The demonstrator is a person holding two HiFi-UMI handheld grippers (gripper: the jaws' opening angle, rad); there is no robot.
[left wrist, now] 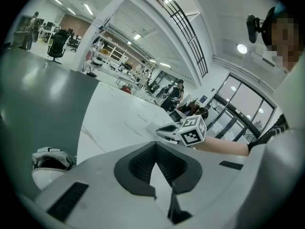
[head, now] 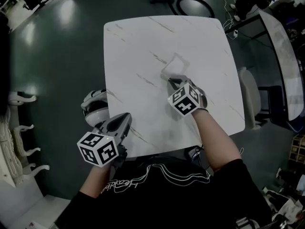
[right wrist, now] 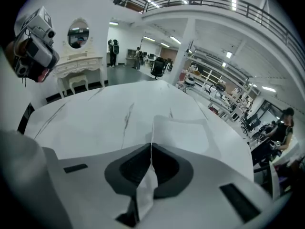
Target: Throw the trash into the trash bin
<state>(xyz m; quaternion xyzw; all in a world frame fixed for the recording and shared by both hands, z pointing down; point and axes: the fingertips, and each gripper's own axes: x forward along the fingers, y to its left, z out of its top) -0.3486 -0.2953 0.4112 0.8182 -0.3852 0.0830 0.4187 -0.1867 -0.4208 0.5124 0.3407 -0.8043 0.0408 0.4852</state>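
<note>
White marble-look square table (head: 138, 42) on a dark green floor carries the thin white paper-like sheet (head: 175, 66), lying flat right of centre. Right gripper (head: 171, 81) has its jaws clamped on the sheet's near edge. Left gripper (head: 127, 116) is at the table's near-left edge, jaws together, empty. White round container (head: 93, 106) stands just beside it.

Right gripper (head: 174, 81) down-tilted, jaws clamped on paper (head: 175, 66); left gripper (head: 125, 118) low, jaws seemingly together.
</note>
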